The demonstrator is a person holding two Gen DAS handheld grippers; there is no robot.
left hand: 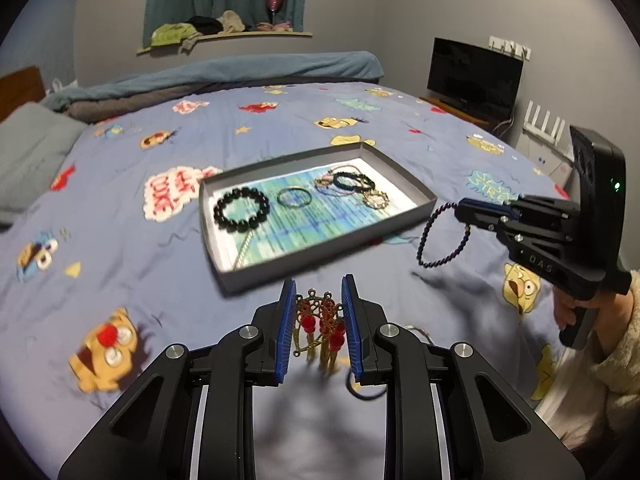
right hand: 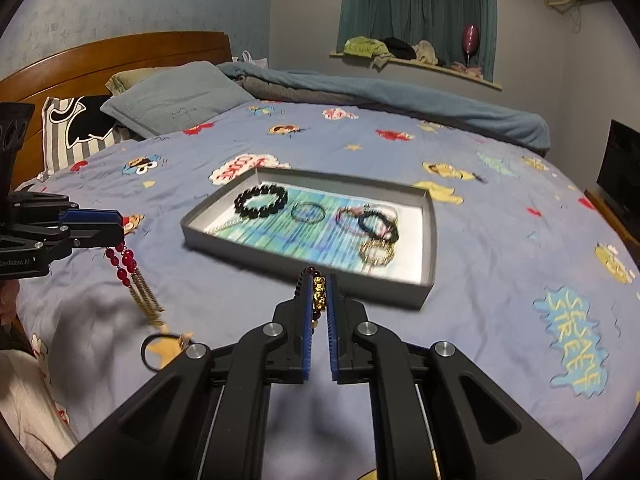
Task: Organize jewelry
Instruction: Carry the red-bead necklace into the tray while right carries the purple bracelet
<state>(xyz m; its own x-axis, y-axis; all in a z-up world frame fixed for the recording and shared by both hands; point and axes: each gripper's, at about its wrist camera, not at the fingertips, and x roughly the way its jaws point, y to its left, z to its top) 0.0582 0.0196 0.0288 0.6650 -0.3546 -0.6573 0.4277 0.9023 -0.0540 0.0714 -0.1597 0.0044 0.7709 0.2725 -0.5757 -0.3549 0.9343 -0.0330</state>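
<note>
A grey tray lies on the bed and holds a black bead bracelet, a thin ring bracelet and a tangle of several bracelets. My left gripper is shut on a red and gold tassel ornament, held above the bedspread in front of the tray. My right gripper is shut on a dark purple bead bracelet with a gold charm, right of the tray.
A dark hair tie lies on the blue cartoon bedspread near me. Pillows and a wooden headboard are at the far left. A rolled duvet lies behind the tray. A TV stands to the right.
</note>
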